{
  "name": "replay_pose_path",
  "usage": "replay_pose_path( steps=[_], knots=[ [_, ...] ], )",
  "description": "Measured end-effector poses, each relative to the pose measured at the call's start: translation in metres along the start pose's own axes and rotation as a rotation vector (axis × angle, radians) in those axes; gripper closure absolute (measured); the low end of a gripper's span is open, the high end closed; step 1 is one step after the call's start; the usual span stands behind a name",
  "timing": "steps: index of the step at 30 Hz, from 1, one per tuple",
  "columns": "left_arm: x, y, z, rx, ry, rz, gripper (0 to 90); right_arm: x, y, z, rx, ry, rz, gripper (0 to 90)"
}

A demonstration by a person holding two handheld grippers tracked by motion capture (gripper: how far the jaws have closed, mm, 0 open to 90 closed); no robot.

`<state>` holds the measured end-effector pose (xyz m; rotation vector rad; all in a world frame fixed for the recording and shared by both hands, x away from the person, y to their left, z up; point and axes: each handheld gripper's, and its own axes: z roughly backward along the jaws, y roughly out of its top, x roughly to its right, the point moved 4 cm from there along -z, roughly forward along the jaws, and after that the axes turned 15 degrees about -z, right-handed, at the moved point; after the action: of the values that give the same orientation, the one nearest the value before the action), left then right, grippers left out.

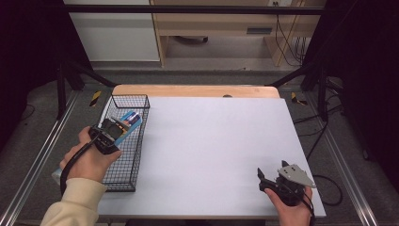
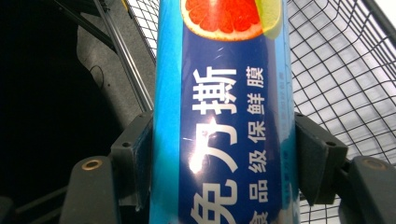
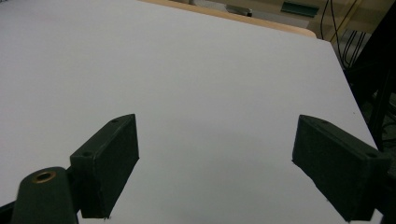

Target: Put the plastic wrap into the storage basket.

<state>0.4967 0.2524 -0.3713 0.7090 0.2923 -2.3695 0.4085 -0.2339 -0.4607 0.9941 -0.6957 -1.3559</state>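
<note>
Right gripper (image 1: 263, 181): nearest the person, well to the right of the wire basket, low over the bare white table top (image 1: 211, 141); in the right gripper view its jaws stand wide apart with nothing between them.
Left gripper (image 1: 123, 128): at the wire basket, over its left side; its jaws are clamped on the blue box, one pad on each long side, as the left gripper view shows.
Blue box (image 2: 224, 116): a long, narrow carton with white Chinese lettering and a citrus slice printed on it, held at a slant inside or just above the basket; which of the two cannot be told.
Wire basket (image 1: 134, 162): black mesh, long and narrow, on the table's left edge.
Risk: the glossy carton may slip or twist between the pads, since only a short stretch is pinched. Its far end could also catch the mesh and drag the light basket.
</note>
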Motion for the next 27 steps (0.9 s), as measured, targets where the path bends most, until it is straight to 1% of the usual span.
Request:
replay_pose_path(
  steps=[1, 2, 3, 4, 6, 8, 9, 10, 12, 15, 16, 18, 20, 23, 27],
  knots=[
    [0.000, 0.001, 0.001, -0.003, 0.002, -0.004, 32.1, 0.000, 0.000, 0.000, -0.001, 0.000, 0.002, 14.7],
    [0.000, 0.001, 0.002, -0.018, -0.002, -0.013, 32.1, 0.000, 0.000, 0.000, -0.002, 0.000, 0.003, 14.7],
    [0.000, 0.001, 0.002, -0.018, -0.002, -0.013, 32.1, 0.000, 0.000, 0.000, -0.004, 0.000, 0.002, 14.7],
    [-0.001, 0.002, 0.001, -0.011, 0.000, -0.003, 32.1, 0.000, 0.000, 0.000, -0.004, -0.001, 0.004, 14.7],
    [-0.002, 0.002, -0.001, -0.018, -0.015, 0.006, 32.1, 0.000, -0.001, 0.000, -0.006, 0.001, 0.002, 14.7],
    [-0.004, 0.002, -0.004, -0.028, -0.012, 0.003, 32.1, 0.000, -0.001, -0.001, -0.006, 0.002, 0.002, 14.7],
    [-0.004, 0.003, -0.005, -0.039, -0.020, 0.000, 32.1, 0.000, -0.001, -0.001, -0.006, 0.002, 0.002, 14.7],
    [-0.004, 0.003, -0.007, -0.038, -0.021, 0.004, 32.1, 0.000, -0.001, -0.001, -0.006, 0.002, 0.002, 14.7],
    [-0.005, 0.004, -0.010, -0.043, -0.036, 0.011, 32.1, 0.000, -0.001, -0.001, -0.007, 0.002, 0.002, 14.7],
    [-0.006, 0.005, -0.014, -0.059, -0.042, 0.010, 32.1, 0.000, -0.001, -0.001, -0.007, 0.004, 0.003, 14.7],
    [-0.006, 0.006, -0.016, -0.063, -0.042, 0.010, 32.1, -0.001, -0.001, -0.001, -0.008, 0.004, 0.003, 14.7],
    [-0.005, 0.008, -0.017, -0.073, -0.053, 0.007, 32.1, -0.001, -0.001, -0.001, -0.009, 0.004, 0.003, 14.7],
    [-0.004, 0.010, -0.021, -0.074, -0.055, 0.016, 32.1, -0.001, -0.001, -0.001, -0.010, 0.005, 0.004, 14.7],
    [-0.003, 0.013, -0.026, -0.096, -0.071, 0.015, 32.1, -0.001, -0.001, -0.001, -0.011, 0.007, 0.002, 14.7],
    [-0.001, 0.014, -0.031, -0.104, -0.075, 0.017, 32.1, 0.000, -0.001, -0.001, -0.009, 0.007, 0.002, 14.7]
  ],
)
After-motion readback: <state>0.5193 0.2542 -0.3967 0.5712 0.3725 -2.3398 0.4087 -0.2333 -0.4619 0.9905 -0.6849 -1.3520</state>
